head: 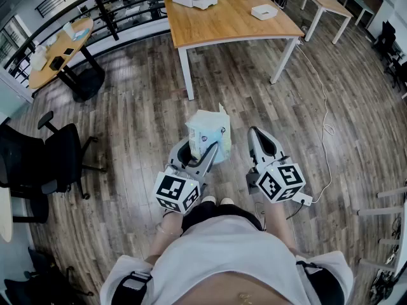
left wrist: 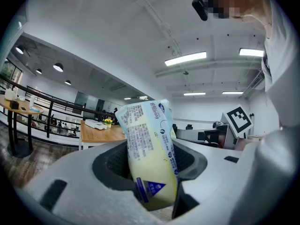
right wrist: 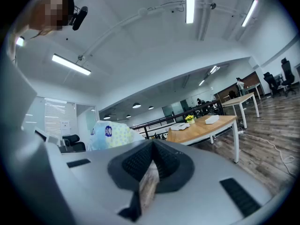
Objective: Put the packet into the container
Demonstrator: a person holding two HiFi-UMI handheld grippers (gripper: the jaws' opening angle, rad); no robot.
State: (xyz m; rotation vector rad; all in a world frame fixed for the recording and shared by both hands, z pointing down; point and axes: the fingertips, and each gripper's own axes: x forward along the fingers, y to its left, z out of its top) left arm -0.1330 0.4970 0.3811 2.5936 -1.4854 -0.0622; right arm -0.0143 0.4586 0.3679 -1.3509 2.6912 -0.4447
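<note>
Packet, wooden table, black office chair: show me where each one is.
packet (head: 206, 135): head view, middle of its printed face.
table (head: 229, 14): head view, bare part of its wooden top.
chair (head: 63, 154): head view, its black upholstery.

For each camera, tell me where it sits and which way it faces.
Head view: on the person's head, facing steeply down at the wood floor; shows left gripper, right gripper, torso.
Left gripper view: on the left gripper, tilted upward along jaws clamping the packet; the person's shirt at right.
Right gripper view: on the right gripper, tilted upward along closed jaws; shirt at left.
Shared: both gripper views show the packet and wooden table.
</note>
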